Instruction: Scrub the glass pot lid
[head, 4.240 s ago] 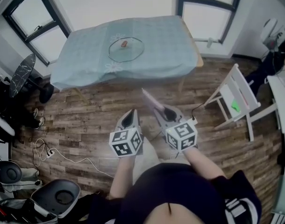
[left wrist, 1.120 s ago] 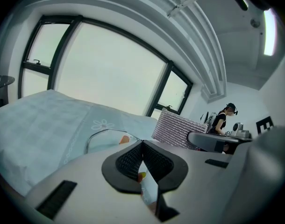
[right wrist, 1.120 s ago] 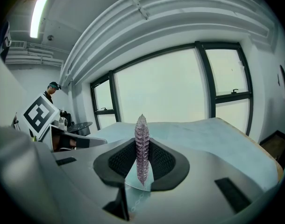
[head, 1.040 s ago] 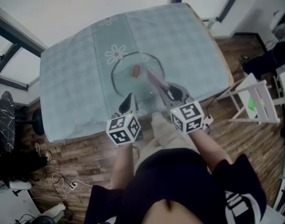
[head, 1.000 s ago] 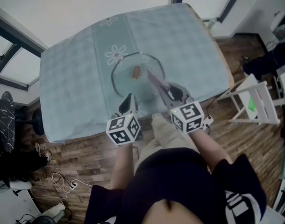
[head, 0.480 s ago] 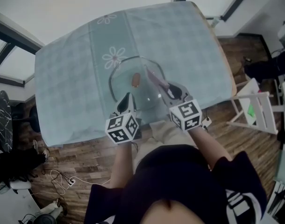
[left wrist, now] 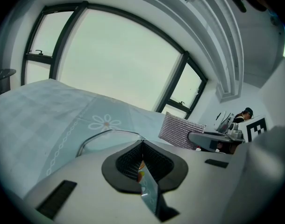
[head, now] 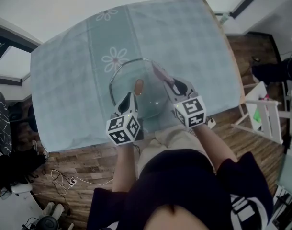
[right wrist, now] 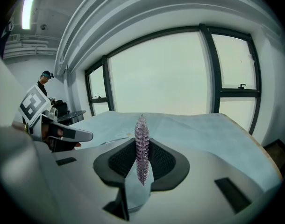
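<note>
Approach, I judge: my right tongs [head: 174, 84] pinch a purple-silver mesh scrub pad [head: 161, 74] over the round glass pot lid [head: 151, 100] lying on the blue-clothed bench [head: 64, 80]; my left tongs [head: 128, 99] are closed, empty. Next, pad down onto glass.

Left tool [head: 128, 96] and right tool [head: 177, 87] advanced over lid [head: 148, 100].

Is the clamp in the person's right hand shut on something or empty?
Shut on something: the right gripper pinches a purple scrubbing pad, which stands edge-on between its jaws.
</note>
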`<state>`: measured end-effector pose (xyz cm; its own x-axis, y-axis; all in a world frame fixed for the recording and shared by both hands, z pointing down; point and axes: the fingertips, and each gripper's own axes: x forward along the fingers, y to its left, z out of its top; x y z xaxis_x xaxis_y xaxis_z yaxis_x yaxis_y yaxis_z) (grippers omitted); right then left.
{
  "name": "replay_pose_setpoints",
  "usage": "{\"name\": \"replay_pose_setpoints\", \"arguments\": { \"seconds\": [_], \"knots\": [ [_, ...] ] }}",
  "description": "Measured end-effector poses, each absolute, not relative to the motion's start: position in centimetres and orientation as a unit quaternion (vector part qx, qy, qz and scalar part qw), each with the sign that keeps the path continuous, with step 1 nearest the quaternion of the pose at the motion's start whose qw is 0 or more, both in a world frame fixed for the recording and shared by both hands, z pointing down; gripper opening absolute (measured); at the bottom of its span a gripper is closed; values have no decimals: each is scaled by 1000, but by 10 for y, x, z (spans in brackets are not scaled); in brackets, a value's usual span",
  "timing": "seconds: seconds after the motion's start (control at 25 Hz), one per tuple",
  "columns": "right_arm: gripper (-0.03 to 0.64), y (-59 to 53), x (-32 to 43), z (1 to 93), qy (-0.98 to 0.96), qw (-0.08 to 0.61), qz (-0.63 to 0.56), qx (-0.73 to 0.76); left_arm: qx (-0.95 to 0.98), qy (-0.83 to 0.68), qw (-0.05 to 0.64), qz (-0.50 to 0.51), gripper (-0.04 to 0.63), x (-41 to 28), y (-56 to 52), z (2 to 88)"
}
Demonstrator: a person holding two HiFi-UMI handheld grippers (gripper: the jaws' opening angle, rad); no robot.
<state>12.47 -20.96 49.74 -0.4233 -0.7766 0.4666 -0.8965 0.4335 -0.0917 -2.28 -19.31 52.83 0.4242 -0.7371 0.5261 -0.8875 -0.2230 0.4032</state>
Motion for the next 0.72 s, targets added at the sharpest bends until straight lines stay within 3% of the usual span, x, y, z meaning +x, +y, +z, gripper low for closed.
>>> {"name": "replay_pose_setpoints", "arguments": {
  "seconds": [0.72],
  "knots": [
    [80, -273, 134, 557, -820, 275, 152, 479, 751, -536, 364, 129, 0, -23, -246, 569]
  ]
}}
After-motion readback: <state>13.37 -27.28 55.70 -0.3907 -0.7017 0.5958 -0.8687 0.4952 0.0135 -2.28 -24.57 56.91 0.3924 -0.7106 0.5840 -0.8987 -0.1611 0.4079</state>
